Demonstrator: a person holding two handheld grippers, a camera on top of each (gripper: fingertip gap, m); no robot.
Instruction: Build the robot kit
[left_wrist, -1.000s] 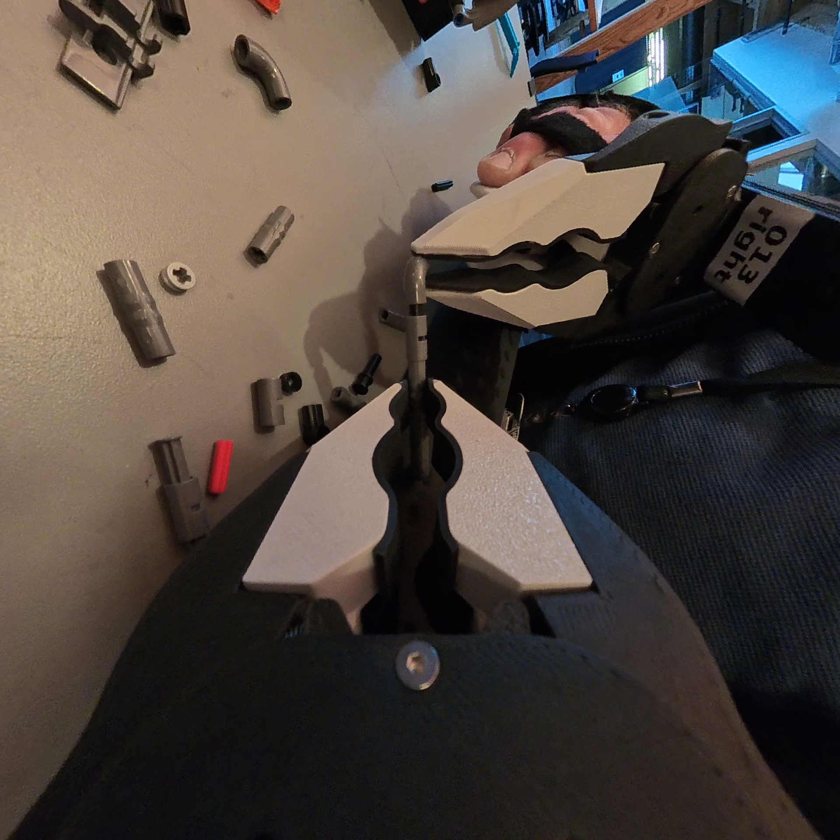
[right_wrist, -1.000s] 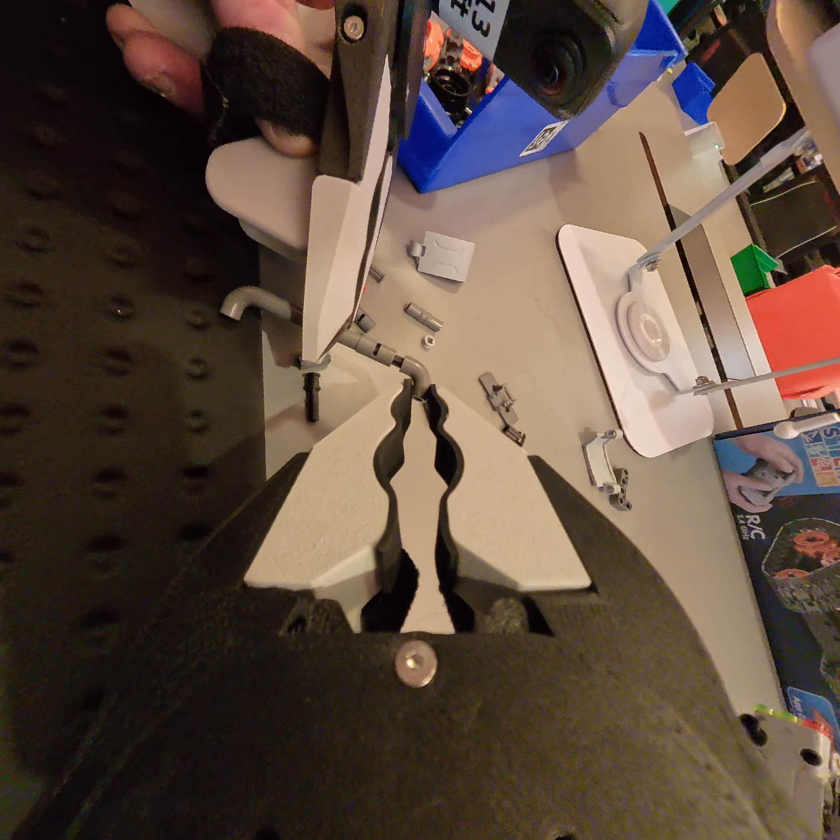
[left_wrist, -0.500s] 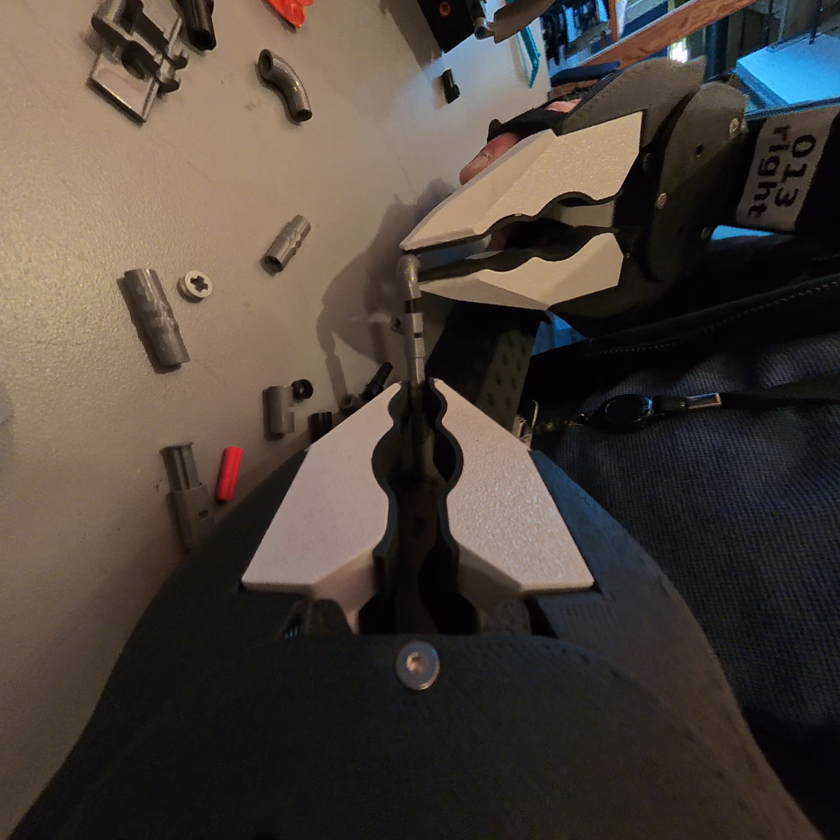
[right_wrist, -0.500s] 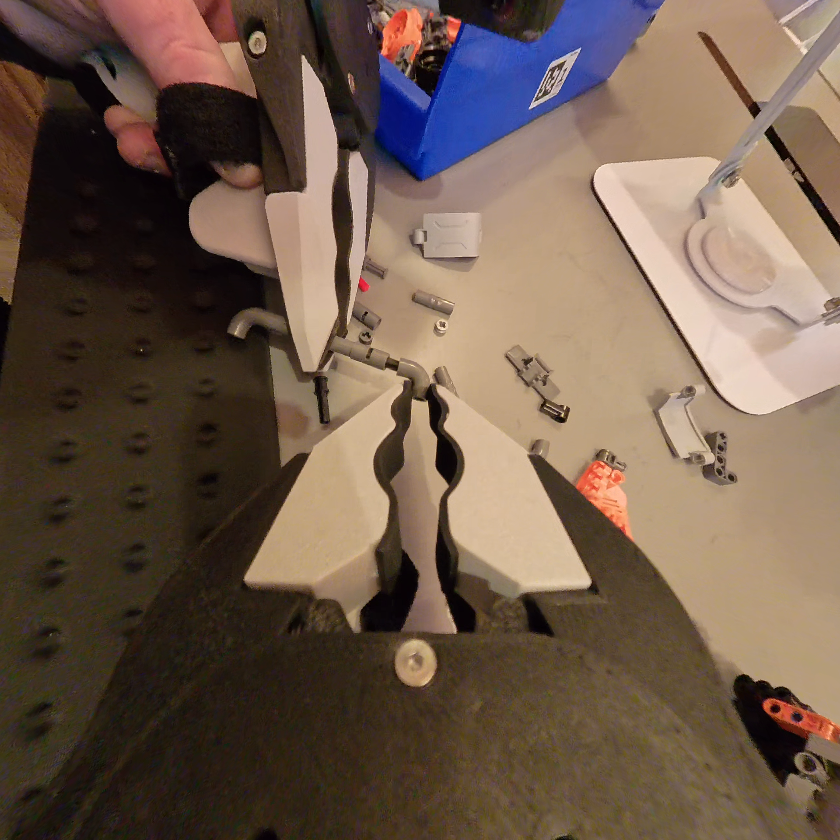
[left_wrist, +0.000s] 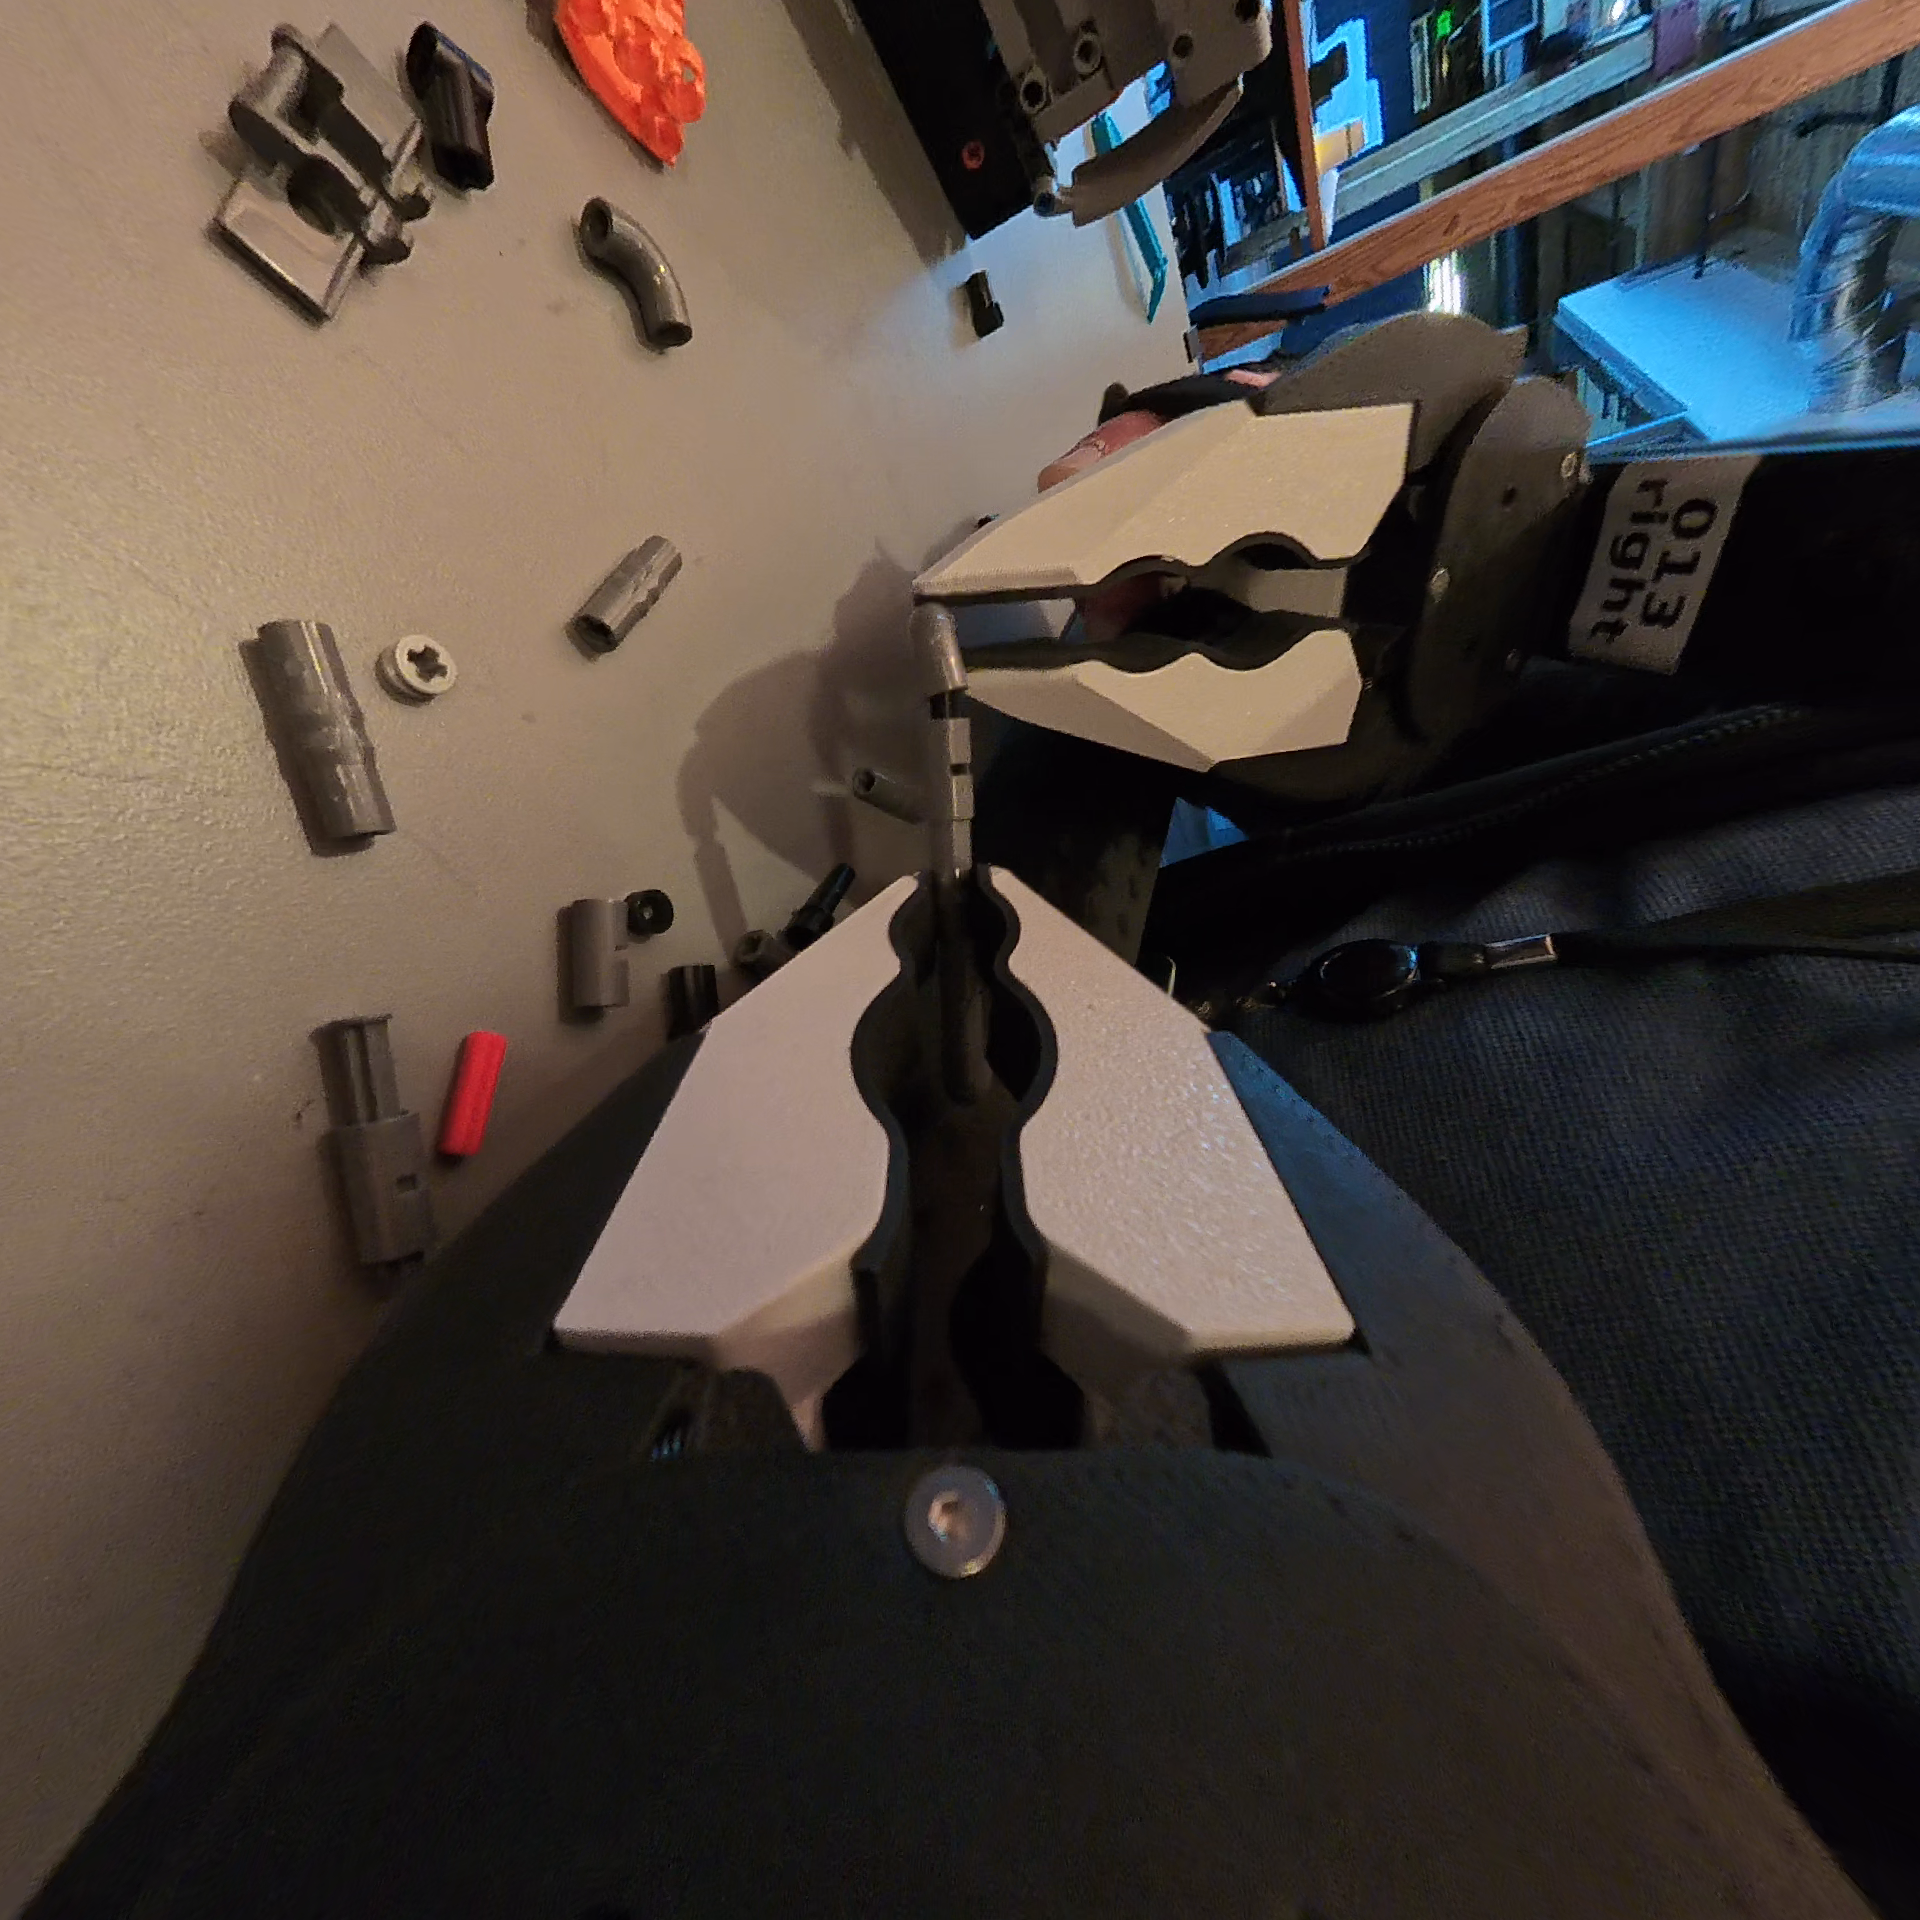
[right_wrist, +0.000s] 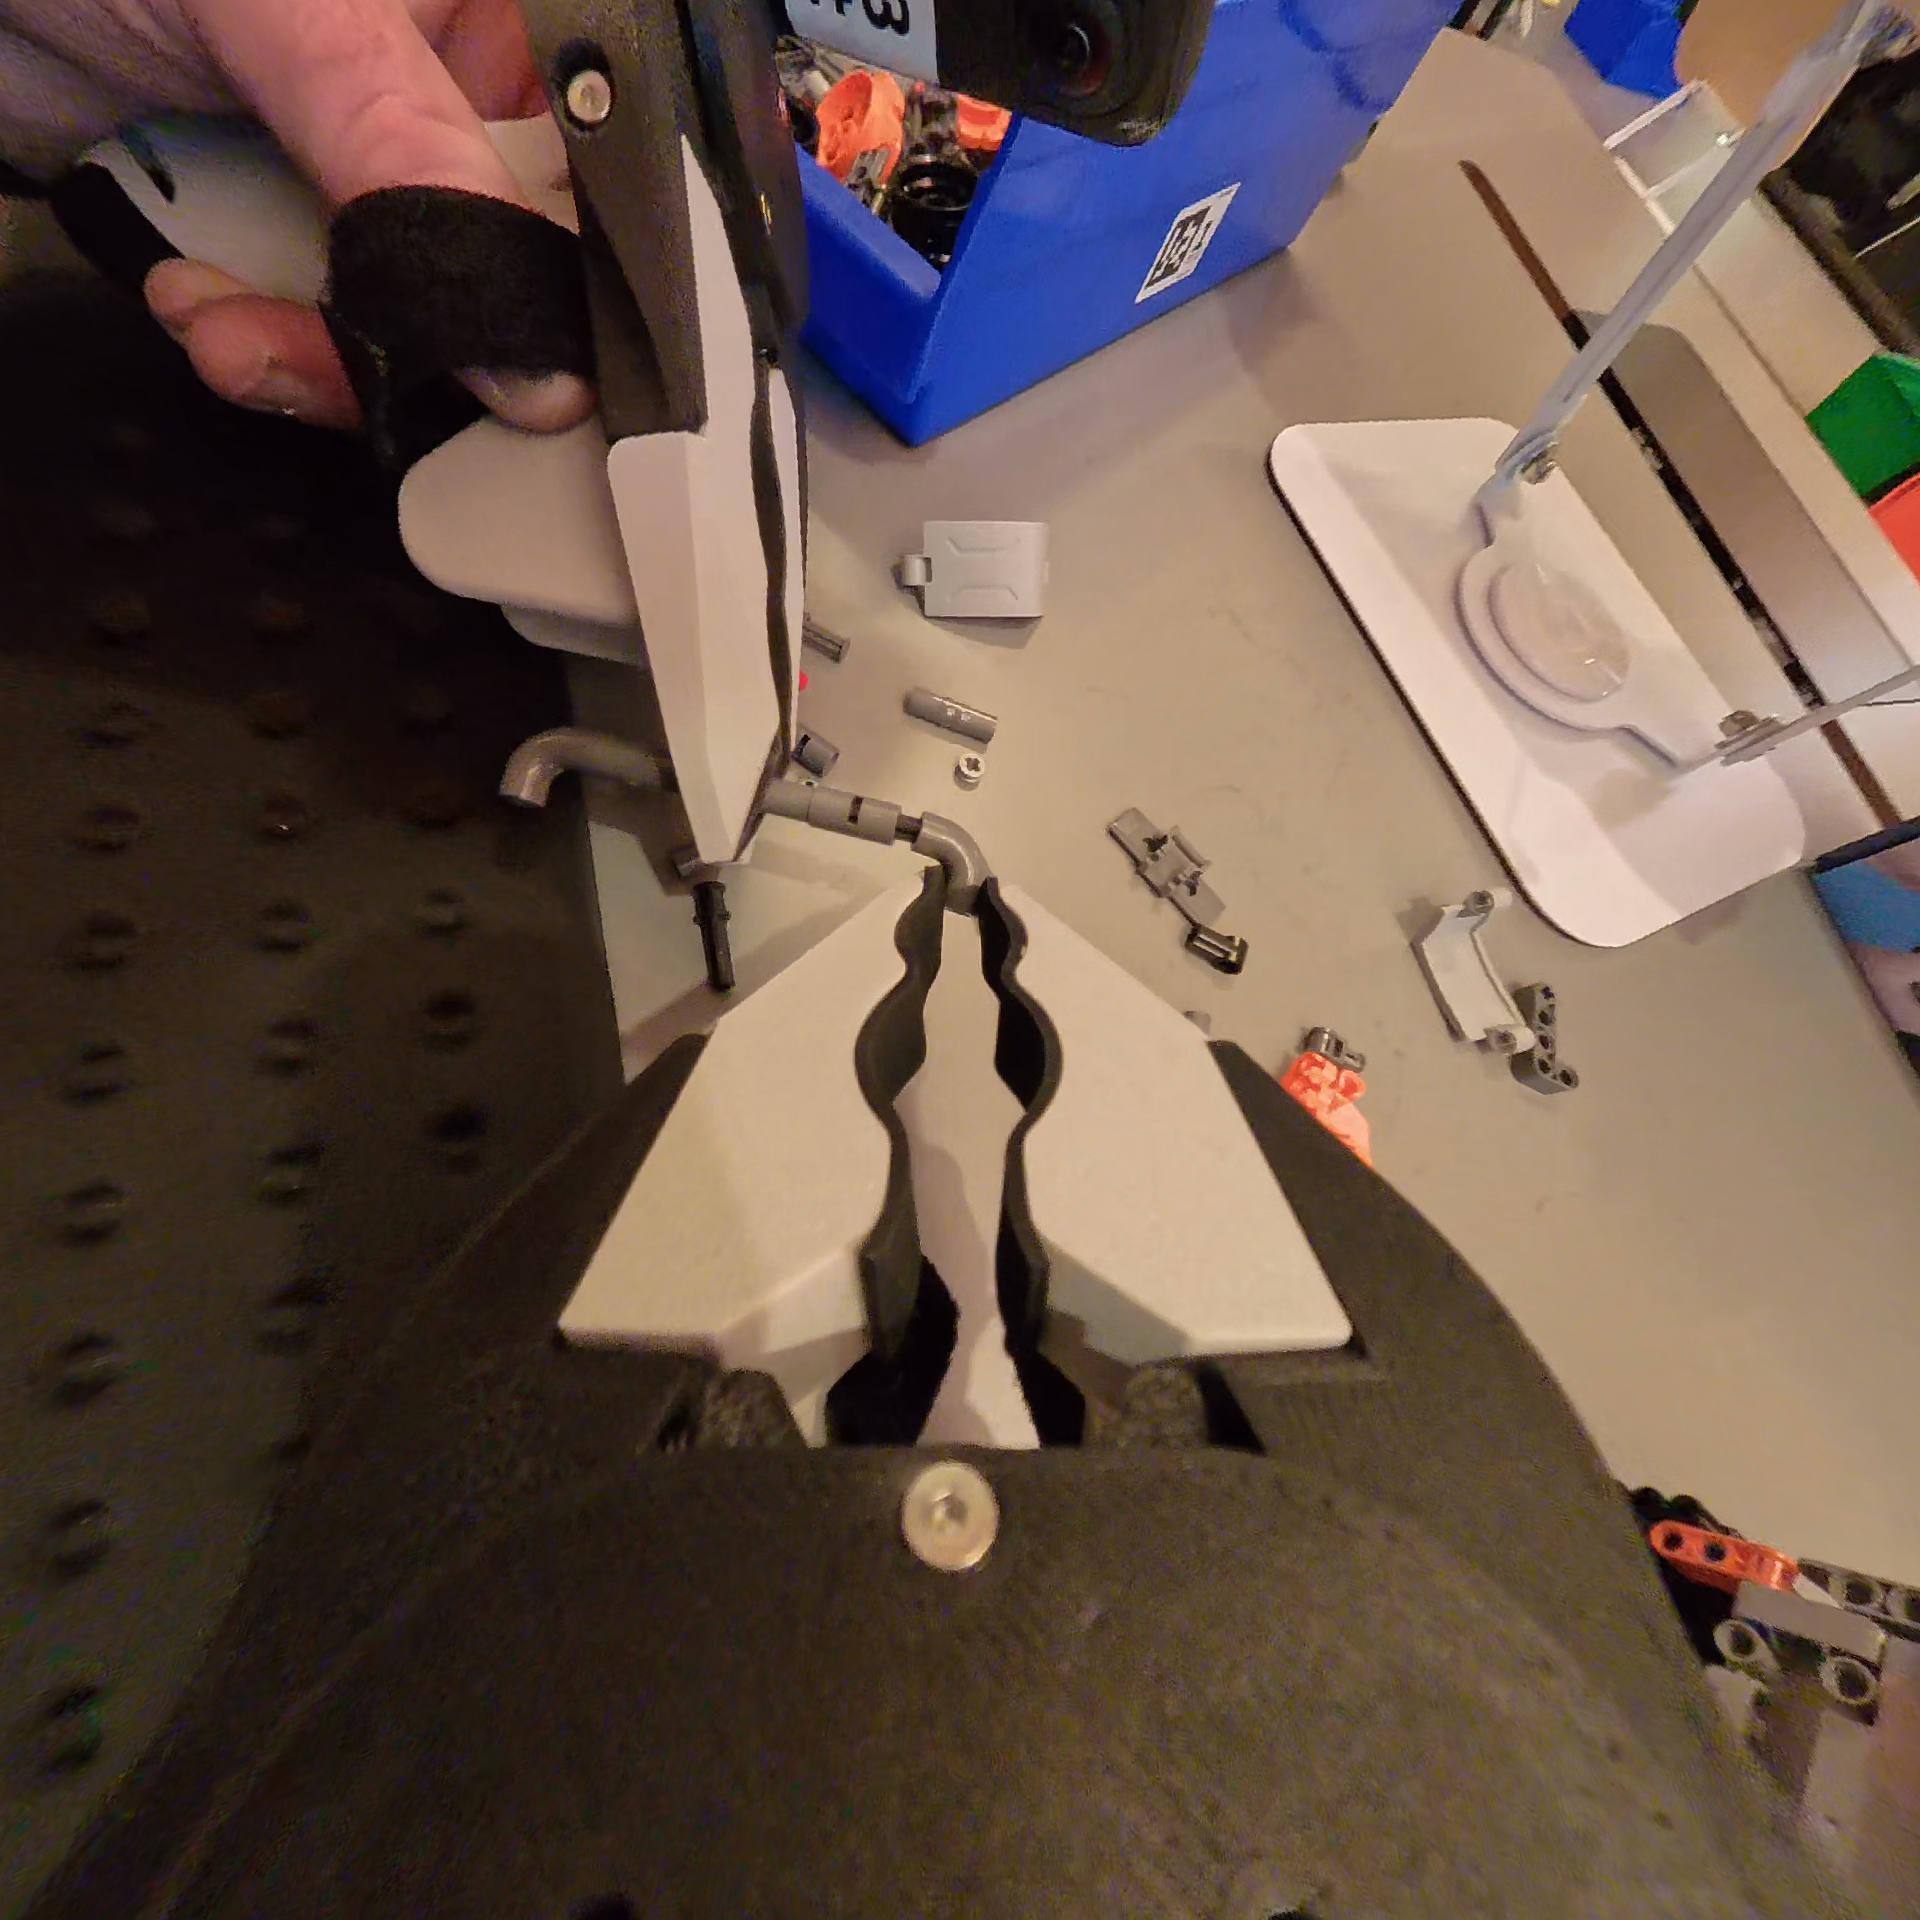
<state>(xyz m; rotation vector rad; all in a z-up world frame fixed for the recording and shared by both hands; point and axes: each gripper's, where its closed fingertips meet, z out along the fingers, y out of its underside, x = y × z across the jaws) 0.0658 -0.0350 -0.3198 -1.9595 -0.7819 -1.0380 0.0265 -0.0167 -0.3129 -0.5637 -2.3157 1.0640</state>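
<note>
**Rod bridged between both tongs, views shifted**

Since a second ago both views have swung: the blue bin (right_wrist: 1039, 312) and white tray (right_wrist: 1403, 582) sit differently in frame, yet the grip looks unchanged. The left tongs (left_wrist: 951, 883) are closed on the straight end of the grey rod (left_wrist: 954, 769), whose long axis runs along their fingers. The right tongs (right_wrist: 961, 894) pinch narrowly on its elbow end, at right angles, above the tabletop (right_wrist: 1195, 790) strewn with loose parts.
</note>
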